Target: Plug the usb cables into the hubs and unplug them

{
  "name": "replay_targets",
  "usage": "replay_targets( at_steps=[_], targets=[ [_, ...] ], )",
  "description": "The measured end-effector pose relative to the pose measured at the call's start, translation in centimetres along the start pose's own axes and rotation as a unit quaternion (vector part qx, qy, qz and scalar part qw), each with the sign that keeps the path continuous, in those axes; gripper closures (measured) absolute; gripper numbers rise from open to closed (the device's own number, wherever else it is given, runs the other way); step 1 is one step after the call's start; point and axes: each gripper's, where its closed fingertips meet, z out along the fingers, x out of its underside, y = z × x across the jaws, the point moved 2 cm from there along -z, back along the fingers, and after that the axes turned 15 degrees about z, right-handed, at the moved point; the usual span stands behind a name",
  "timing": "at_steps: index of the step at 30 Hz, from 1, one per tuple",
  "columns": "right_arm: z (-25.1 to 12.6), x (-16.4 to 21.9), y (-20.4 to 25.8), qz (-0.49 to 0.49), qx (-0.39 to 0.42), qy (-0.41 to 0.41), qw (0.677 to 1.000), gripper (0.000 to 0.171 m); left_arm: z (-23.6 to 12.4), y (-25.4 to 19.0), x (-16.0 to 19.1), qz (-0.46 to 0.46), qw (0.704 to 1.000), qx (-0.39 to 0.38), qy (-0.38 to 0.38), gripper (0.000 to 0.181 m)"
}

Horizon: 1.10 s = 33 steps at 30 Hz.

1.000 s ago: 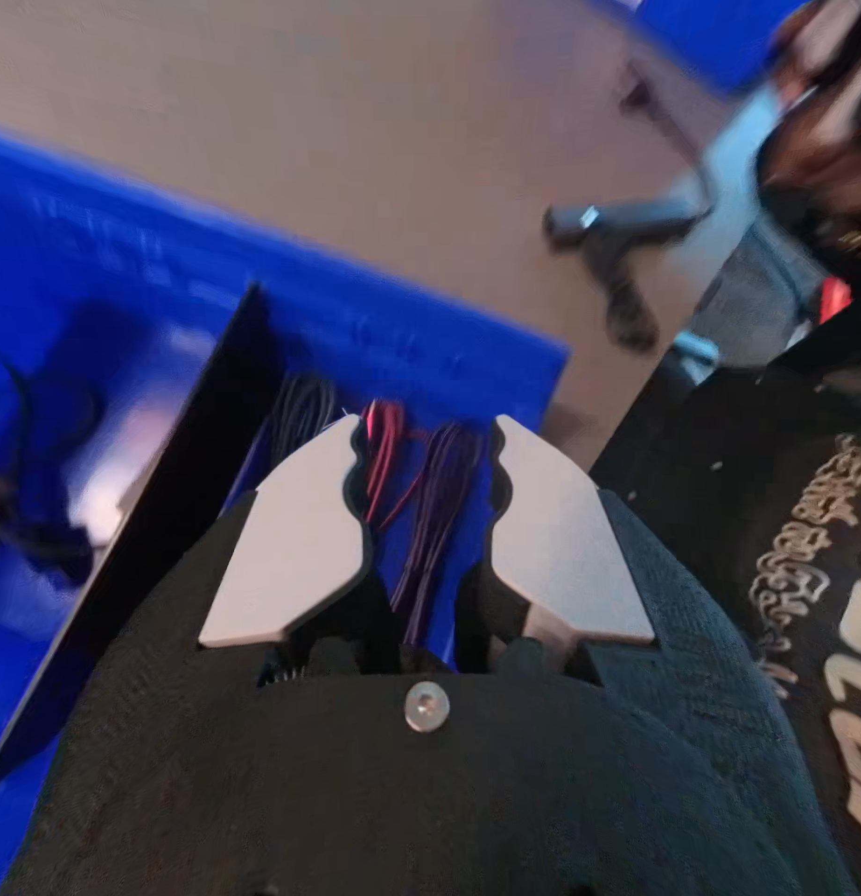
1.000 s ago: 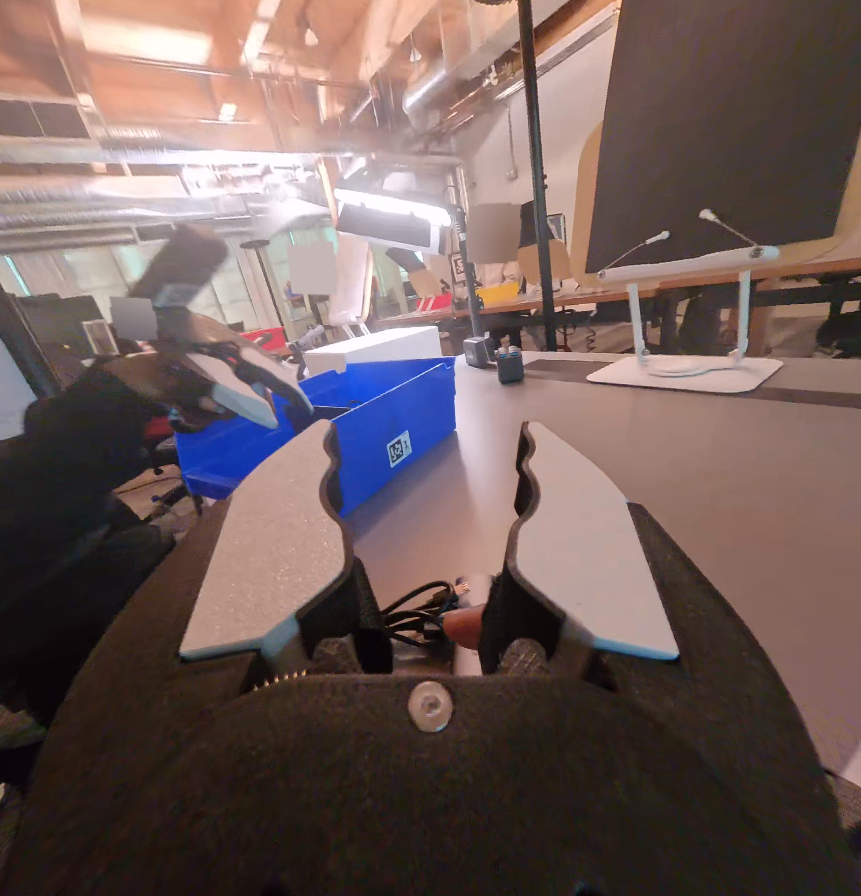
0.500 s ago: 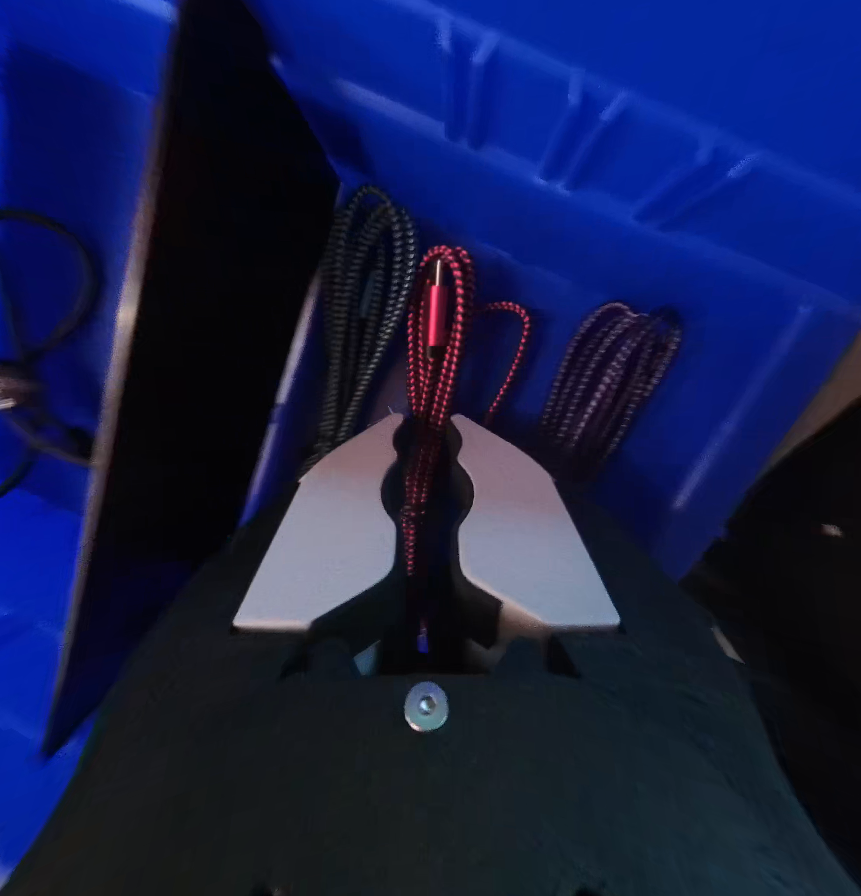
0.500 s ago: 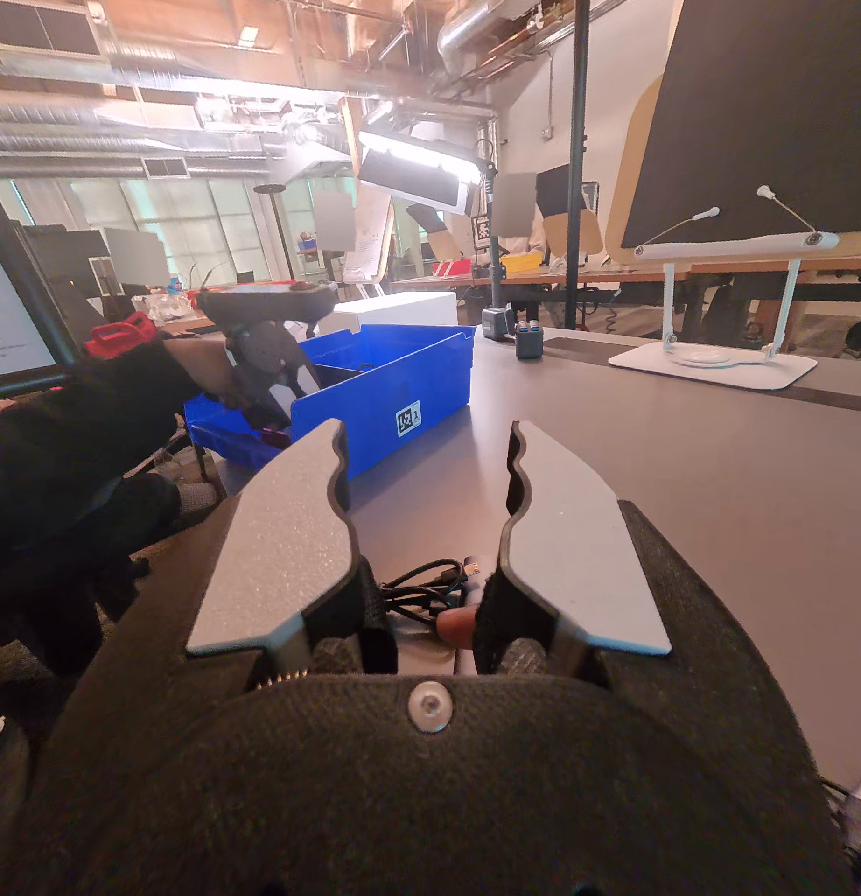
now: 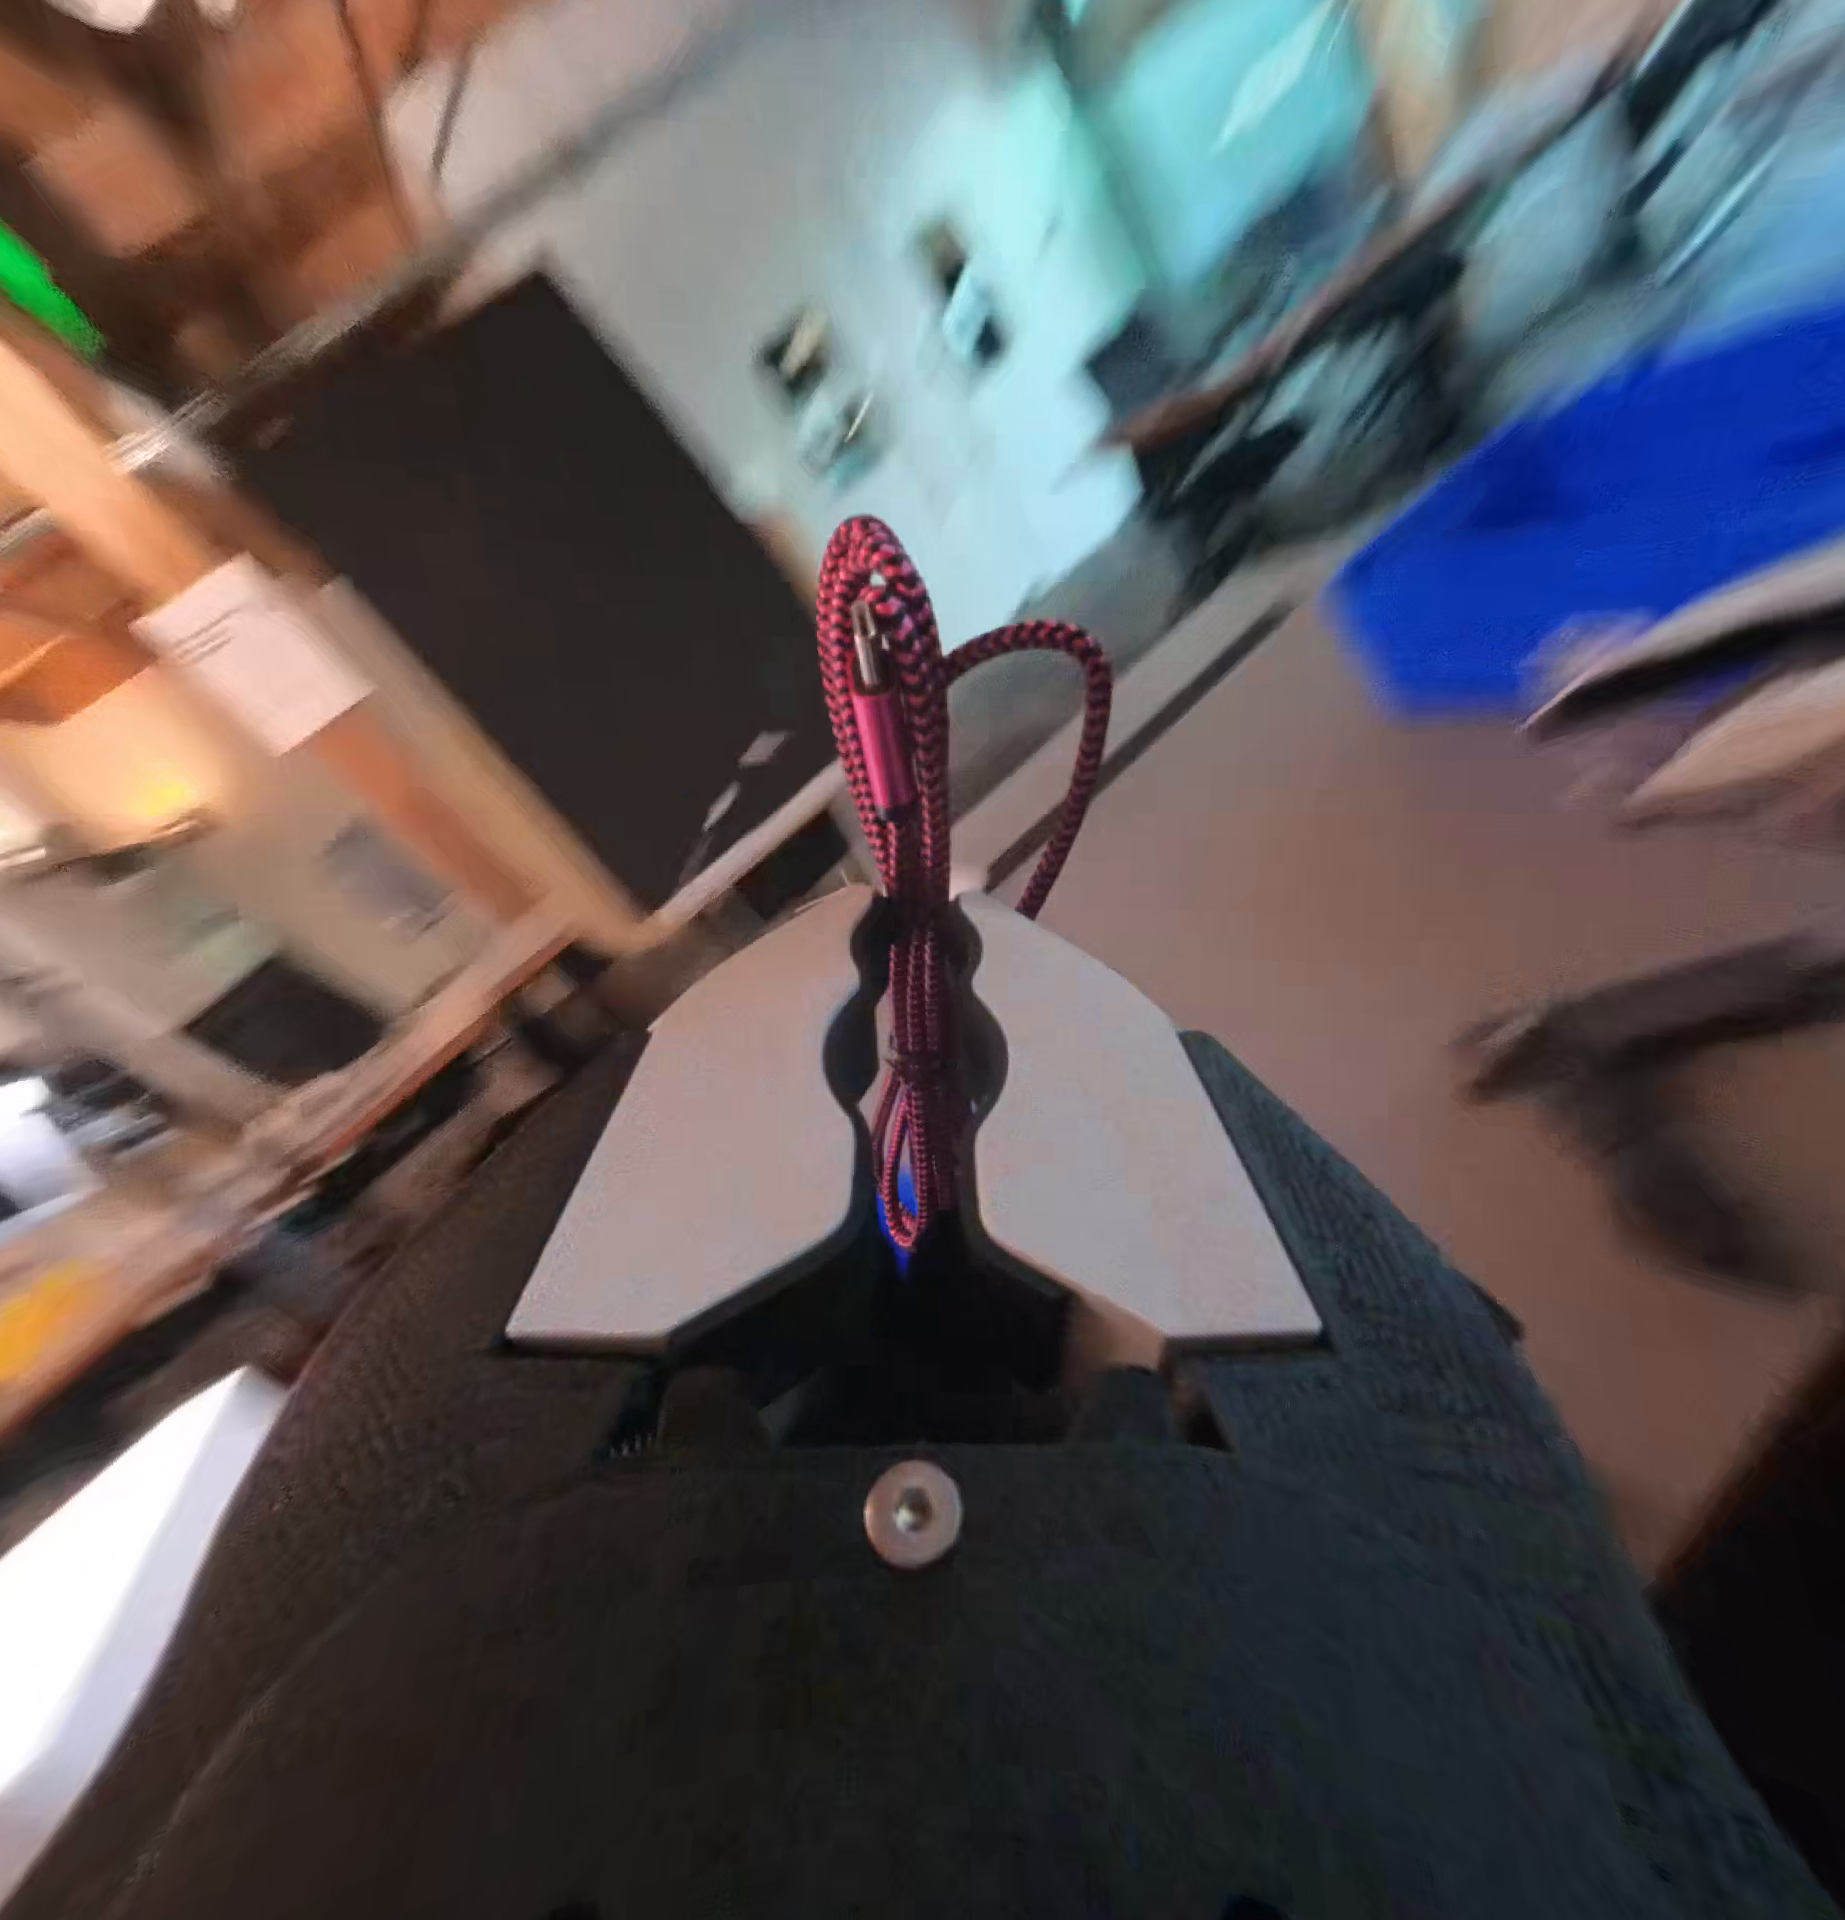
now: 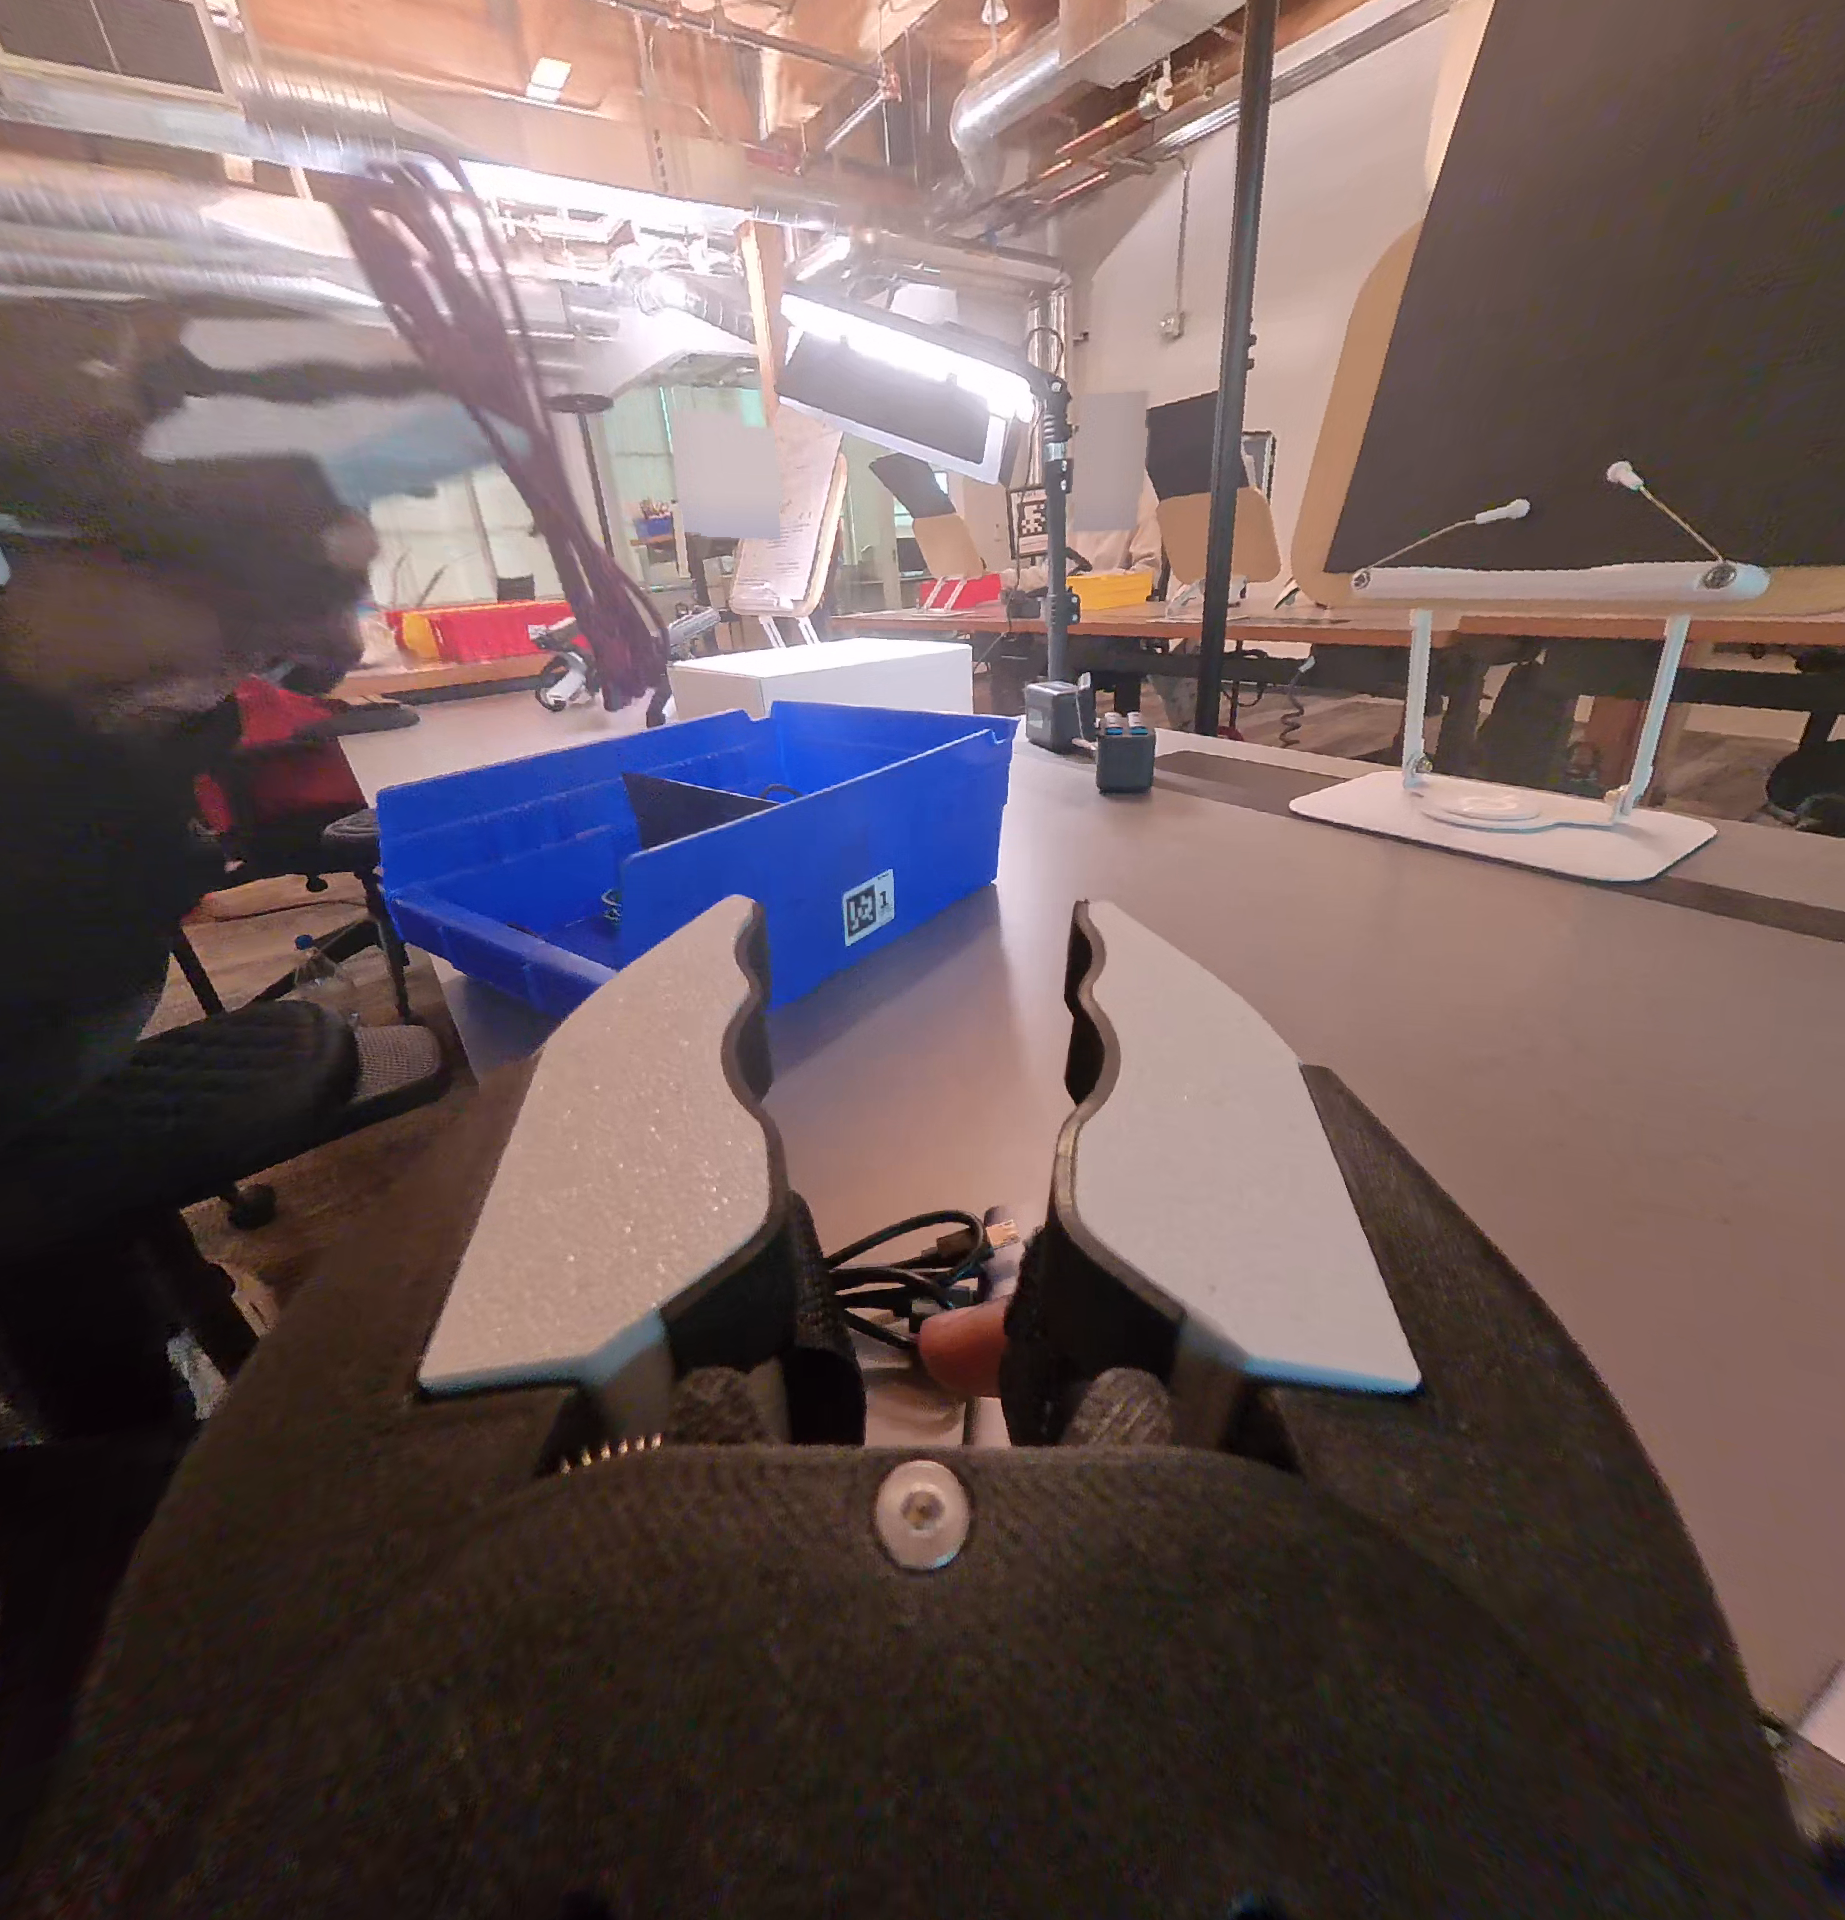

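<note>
My left gripper (image 5: 918,914) is shut on a coiled red-and-black braided USB cable (image 5: 897,665) and holds it up in the air; its metal plug points upward. In the right wrist view the same cable (image 6: 544,468) hangs blurred from the left gripper (image 6: 274,416), high at the left above the blue bin (image 6: 814,831). My right gripper (image 6: 913,935) is open and empty, low over the grey table (image 6: 1417,1039). Black cables with plugs (image 6: 918,1268) lie on the table under its fingers. No hub is clearly visible.
The blue bin has a black divider (image 6: 689,805) and sits at the table's left edge. A white box (image 6: 824,675) and small dark devices (image 6: 1115,748) stand behind it. A white stand (image 6: 1500,821) is at the right. An office chair (image 6: 274,1060) is off the left edge.
My left gripper, shut on the red cable inside the bin half a second ago, has lifted it out and swung it high. The right gripper has stayed open and nearly still.
</note>
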Motion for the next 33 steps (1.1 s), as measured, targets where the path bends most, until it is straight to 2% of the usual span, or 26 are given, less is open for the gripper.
replay_targets(
  at_steps=[2,4,8,11,16,20,23,26,30,33],
  targets=[
    [0.0,-0.1,0.4,-0.004,-0.01,-0.002,1.0,0.118,-1.4,-1.5,-4.1,-0.103,0.983,0.058,-0.14,0.171],
    [0.0,-0.1,0.9,-0.007,-0.027,-0.004,1.0,0.118,-2.4,-3.5,-6.6,-0.208,0.941,0.141,-0.227,0.171],
    [-0.5,-0.3,3.5,-0.007,-0.109,-0.014,0.994,0.12,-2.7,-9.0,-8.5,-0.348,0.827,0.325,-0.299,0.171],
    [-1.4,-0.7,6.1,0.008,-0.198,-0.019,0.98,0.125,-2.1,-12.5,-8.2,-0.403,0.765,0.401,-0.303,0.171],
    [-2.6,-1.2,8.4,0.015,-0.265,-0.025,0.964,0.129,-0.9,-16.1,-6.7,-0.401,0.757,0.443,-0.264,0.171],
    [-2.1,0.9,9.2,0.025,-0.288,0.052,0.956,0.134,-0.9,-16.1,-6.6,-0.43,0.735,0.448,-0.272,0.171],
    [-1.5,2.7,9.7,0.043,-0.29,0.11,0.95,0.127,-0.6,-16.6,-6.1,-0.392,0.767,0.435,-0.261,0.171],
    [-1.1,3.6,9.9,0.012,-0.27,0.133,0.953,0.119,0.1,-17.9,-5.1,-0.299,0.834,0.408,-0.221,0.171],
    [-1.1,2.6,9.1,-0.025,-0.235,0.089,0.968,0.114,1.0,-18.7,-3.8,-0.094,0.932,0.308,-0.167,0.172],
    [-1.4,1.3,8.9,-0.035,-0.227,0.049,0.972,0.118,1.2,-18.9,-3.6,0.046,0.964,0.22,-0.142,0.173]
  ],
)
